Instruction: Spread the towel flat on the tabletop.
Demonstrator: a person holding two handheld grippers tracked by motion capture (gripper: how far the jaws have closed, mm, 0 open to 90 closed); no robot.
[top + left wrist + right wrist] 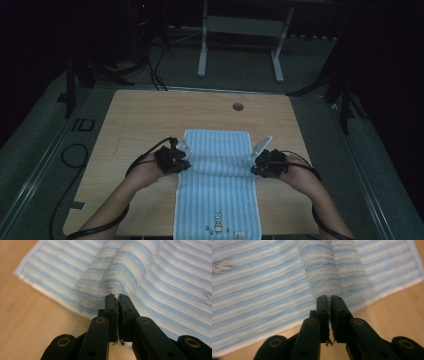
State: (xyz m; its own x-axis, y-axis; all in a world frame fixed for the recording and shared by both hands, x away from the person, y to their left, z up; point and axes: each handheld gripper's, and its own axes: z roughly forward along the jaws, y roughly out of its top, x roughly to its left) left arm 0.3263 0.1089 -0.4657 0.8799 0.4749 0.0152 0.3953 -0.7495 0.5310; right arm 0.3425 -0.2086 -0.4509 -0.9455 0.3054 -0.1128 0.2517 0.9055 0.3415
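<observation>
A blue-and-white striped towel (217, 185) lies lengthwise on the wooden table (135, 120), with a small rabbit motif (218, 221) near its front end. My left gripper (173, 159) is shut on the towel's left edge, pinching up a ridge of cloth (125, 272). My right gripper (267, 163) is shut on the right edge, where the same raised fold (332, 272) runs away from its jaws. In the high view the fold crosses the towel between the two grippers. Fringe threads hang between the closed jaws in both gripper views.
A round cable hole (238, 106) sits near the table's far edge. Bare wood lies left and right of the towel. A white table frame (240, 45) and dark stands are on the floor beyond; cables trail on the floor at left.
</observation>
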